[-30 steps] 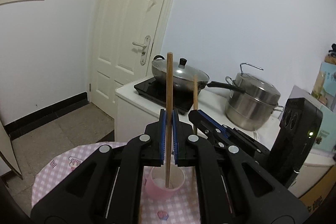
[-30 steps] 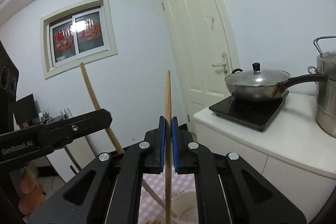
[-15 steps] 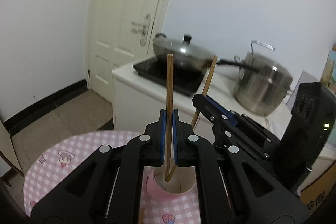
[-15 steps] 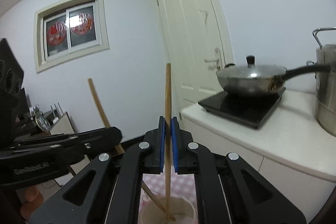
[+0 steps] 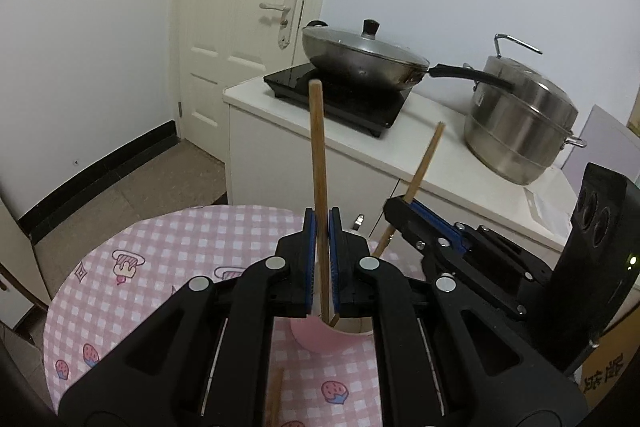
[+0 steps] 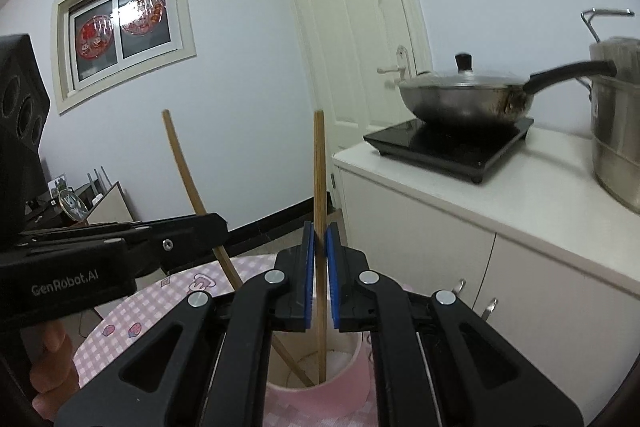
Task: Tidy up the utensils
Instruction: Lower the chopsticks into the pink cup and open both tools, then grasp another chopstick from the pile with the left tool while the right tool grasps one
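Observation:
A pink cup stands on the pink checked table; it also shows in the right wrist view. My left gripper holds a wooden chopstick upright with its lower end in the cup. My right gripper has its pads slightly parted around a second chopstick that stands in the cup; that chopstick leans in the left wrist view. The left one leans in the right wrist view. Another chopstick lies on the table below my left gripper.
A white counter behind the table carries an induction hob with a lidded wok and a steel steamer pot. A white door is at the back left. A cardboard box sits at right.
Both grippers have come down toward the cup, so both chopstick ends now sit inside it. The right gripper's pads have parted slightly around its chopstick.

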`<state>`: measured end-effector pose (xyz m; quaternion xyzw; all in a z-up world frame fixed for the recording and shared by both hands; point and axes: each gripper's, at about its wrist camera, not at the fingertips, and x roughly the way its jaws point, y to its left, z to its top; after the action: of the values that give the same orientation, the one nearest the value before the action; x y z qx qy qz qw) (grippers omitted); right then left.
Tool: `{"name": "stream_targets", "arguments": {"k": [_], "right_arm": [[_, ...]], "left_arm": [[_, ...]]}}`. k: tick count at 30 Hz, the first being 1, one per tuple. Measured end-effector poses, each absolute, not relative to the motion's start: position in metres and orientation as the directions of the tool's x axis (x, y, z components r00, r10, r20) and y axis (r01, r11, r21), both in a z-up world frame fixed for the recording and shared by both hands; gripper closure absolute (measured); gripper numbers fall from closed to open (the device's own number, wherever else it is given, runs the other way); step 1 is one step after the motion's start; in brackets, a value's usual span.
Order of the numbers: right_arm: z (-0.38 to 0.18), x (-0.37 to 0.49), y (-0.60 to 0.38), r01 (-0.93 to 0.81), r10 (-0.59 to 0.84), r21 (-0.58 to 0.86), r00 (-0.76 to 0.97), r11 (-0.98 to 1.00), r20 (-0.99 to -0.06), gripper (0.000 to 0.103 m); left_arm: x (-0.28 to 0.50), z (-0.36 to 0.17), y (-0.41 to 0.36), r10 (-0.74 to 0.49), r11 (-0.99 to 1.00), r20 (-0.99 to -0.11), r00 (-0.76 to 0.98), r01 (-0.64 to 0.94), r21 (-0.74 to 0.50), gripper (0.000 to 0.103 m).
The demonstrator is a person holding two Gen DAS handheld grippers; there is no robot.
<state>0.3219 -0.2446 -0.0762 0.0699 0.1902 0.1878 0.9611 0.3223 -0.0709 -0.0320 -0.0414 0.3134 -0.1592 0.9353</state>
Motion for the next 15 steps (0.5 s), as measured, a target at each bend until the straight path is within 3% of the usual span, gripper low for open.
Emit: {"name": "stream_targets", "arguments": {"k": [4, 6, 8, 15], "right_arm": [[-0.076, 0.316, -0.247, -0.325, 0.386, 0.221, 0.854, 0.92, -0.35, 0.096], [-0.075, 0.313, -0.249, -0.322, 0.387, 0.231, 0.852, 0.918, -0.351, 0.09], [-0.073, 0.307, -0.251, -0.312, 0.379, 0.234, 0.857, 0.921, -0.35, 0.077], [-0.065, 0.287, -0.256, -0.292, 0.359, 0.231, 0.868, 0.928, -0.344, 0.07]], "left_arm": [[0.322, -0.035, -0.069, -0.323, 0.946, -0.594, 0.737, 0.268, -0.182, 0.095], [0.32, -0.037, -0.068, -0.326, 0.945, -0.605, 0.727, 0.275, -0.179, 0.086], [0.316, -0.036, -0.066, -0.316, 0.948, -0.6, 0.735, 0.266, -0.174, 0.043], [0.295, -0.026, -0.056, -0.29, 0.956, -0.572, 0.767, 0.254, -0.145, 0.04]]}}
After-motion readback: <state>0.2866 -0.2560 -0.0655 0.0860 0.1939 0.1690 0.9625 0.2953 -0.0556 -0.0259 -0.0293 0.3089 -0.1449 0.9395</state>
